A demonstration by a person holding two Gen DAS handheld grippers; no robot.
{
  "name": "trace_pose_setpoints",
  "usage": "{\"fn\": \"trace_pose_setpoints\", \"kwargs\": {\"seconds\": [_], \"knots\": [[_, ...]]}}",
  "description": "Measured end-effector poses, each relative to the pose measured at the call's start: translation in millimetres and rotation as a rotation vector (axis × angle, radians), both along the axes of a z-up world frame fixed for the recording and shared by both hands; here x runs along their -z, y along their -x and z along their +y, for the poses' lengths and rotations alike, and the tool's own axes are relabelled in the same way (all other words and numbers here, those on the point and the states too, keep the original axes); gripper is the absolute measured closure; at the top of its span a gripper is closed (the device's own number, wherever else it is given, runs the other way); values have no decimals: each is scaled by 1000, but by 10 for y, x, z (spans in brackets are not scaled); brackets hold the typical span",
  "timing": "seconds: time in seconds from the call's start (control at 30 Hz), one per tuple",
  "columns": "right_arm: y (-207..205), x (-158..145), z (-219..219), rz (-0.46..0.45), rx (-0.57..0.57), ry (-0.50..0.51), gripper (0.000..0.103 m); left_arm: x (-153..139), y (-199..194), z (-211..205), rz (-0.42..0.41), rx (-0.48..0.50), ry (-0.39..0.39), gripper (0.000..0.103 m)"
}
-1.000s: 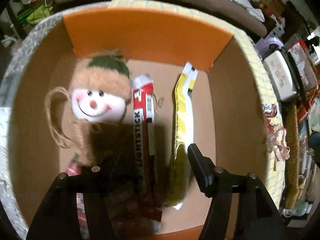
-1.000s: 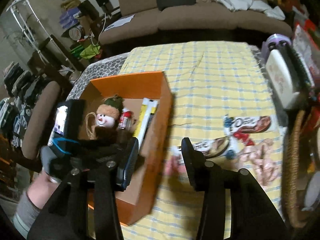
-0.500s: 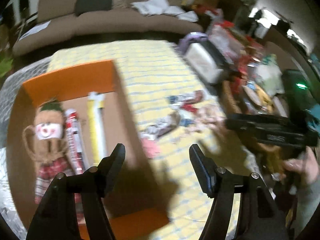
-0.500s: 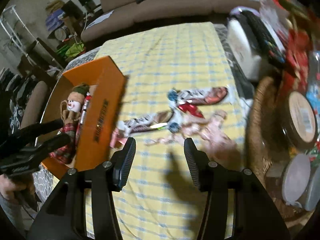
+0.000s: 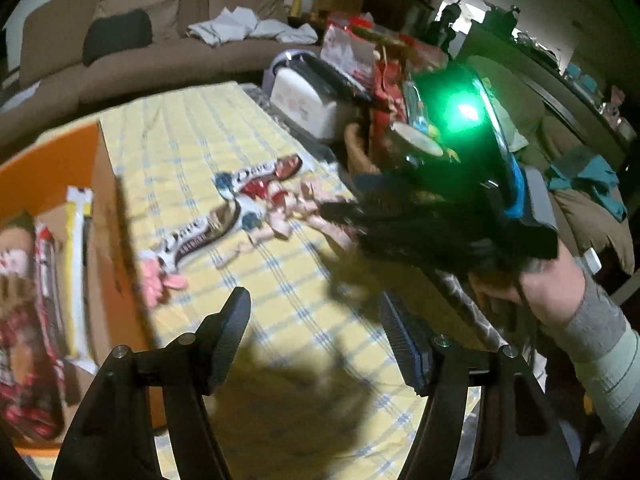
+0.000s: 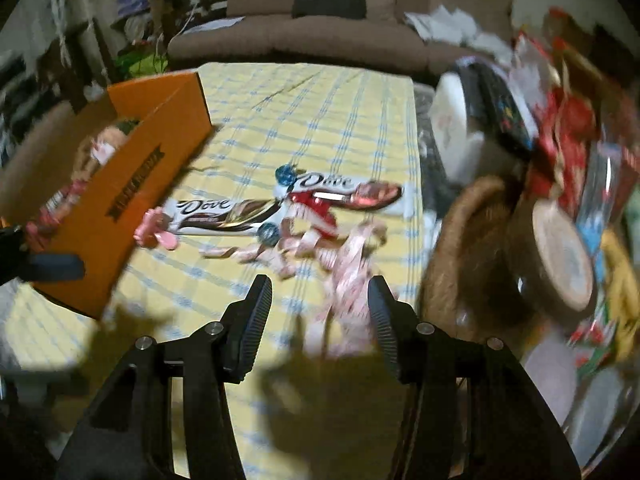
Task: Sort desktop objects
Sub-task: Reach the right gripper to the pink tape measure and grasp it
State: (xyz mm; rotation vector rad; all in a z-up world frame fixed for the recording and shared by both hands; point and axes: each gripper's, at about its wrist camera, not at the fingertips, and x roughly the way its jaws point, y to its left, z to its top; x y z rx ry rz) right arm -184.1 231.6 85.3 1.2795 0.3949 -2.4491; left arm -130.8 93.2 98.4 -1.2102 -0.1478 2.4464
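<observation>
Two Dove chocolate bars [image 6: 224, 216] [image 6: 344, 194] lie on the yellow checked cloth [image 6: 320, 112] with pink ribbon [image 6: 348, 272], a small pink piece [image 6: 154, 232] and two blue foil balls [image 6: 286, 174]. They also show in the left wrist view [image 5: 200, 232]. The orange box [image 6: 132, 184] at the left holds a snowman doll [image 5: 16, 256], a red lightstick pack [image 5: 48, 264] and a yellow pack [image 5: 78, 248]. My left gripper [image 5: 316, 332] is open and empty over the cloth beside the box. My right gripper [image 6: 320, 316] is open and empty just above the ribbon.
A wicker basket [image 6: 460, 248] with jars and red wrappers stands at the right edge of the table. A white appliance [image 6: 460, 128] sits behind it. A brown sofa [image 6: 300, 36] runs along the back. The right gripper body [image 5: 460, 216] shows in the left wrist view.
My left gripper has swung out of the box and to the right, over the cloth. My right gripper has moved right and down toward the ribbon. Both stay open.
</observation>
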Motion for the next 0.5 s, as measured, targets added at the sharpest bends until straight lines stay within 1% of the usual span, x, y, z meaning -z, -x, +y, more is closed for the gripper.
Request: {"fn": "trace_pose_setpoints", "kwargs": {"seconds": [0.07, 0.13, 0.2, 0.23, 0.27, 0.3, 0.37, 0.43, 0.47, 0.5], "knots": [[122, 124, -88, -11, -13, -92, 56, 68, 5, 23, -16, -7, -7, 34], [232, 274, -125, -52, -25, -132, 56, 130, 13, 51, -29, -13, -16, 34], [281, 420, -136, -82, -43, -165, 59, 186, 26, 76, -44, -15, -28, 31], [274, 470, -156, -66, -53, -210, 70, 208, 29, 92, -49, -15, -30, 31], [263, 497, -178, -64, -74, -240, 92, 222, 26, 108, -51, -16, -28, 31], [260, 503, -175, -73, -81, -238, 92, 235, 29, 116, -55, -14, -29, 31], [237, 415, -160, -67, -82, -208, 92, 233, 44, 106, -58, -16, -35, 31], [203, 245, -126, -57, -80, -141, 92, 201, 64, 84, -49, -24, -41, 30], [180, 133, -95, -61, -81, -82, 92, 173, 76, 69, -41, -27, -44, 30], [153, 32, -77, -63, -84, -37, 92, 135, 86, 50, -30, -32, -48, 26]]}}
